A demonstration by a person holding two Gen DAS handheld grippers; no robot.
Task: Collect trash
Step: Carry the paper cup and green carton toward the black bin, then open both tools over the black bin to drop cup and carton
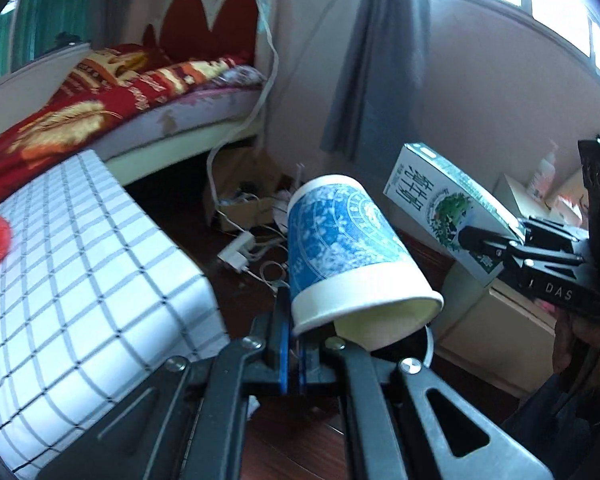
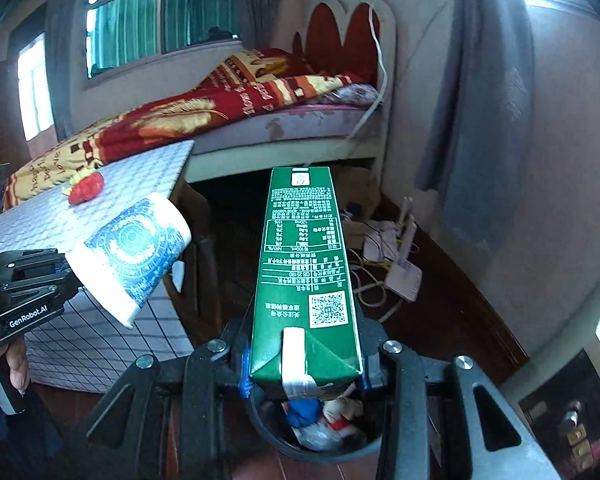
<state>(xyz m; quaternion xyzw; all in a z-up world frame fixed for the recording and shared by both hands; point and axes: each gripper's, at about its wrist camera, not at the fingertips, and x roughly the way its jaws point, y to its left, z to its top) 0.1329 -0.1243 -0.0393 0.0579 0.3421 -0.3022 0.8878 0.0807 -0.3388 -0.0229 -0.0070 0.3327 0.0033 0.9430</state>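
Currently left gripper (image 1: 294, 344) has its jaws pinched tight on the rim of a paper cup (image 1: 348, 248), tilted beside the checked tabletop (image 1: 80, 248). Right gripper (image 2: 304, 380) jaws part-open, clamped on a green carton (image 2: 304, 264) directly above the bin (image 2: 320, 436) with trash inside.

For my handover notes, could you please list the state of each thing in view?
Left hand-held gripper: shut on paper cup's rim.
Paper cup: held, tipped, empty.
Right hand-held gripper: clamping milk carton.
Milk carton: held, sealed.
Trash bin: open, partly filled.
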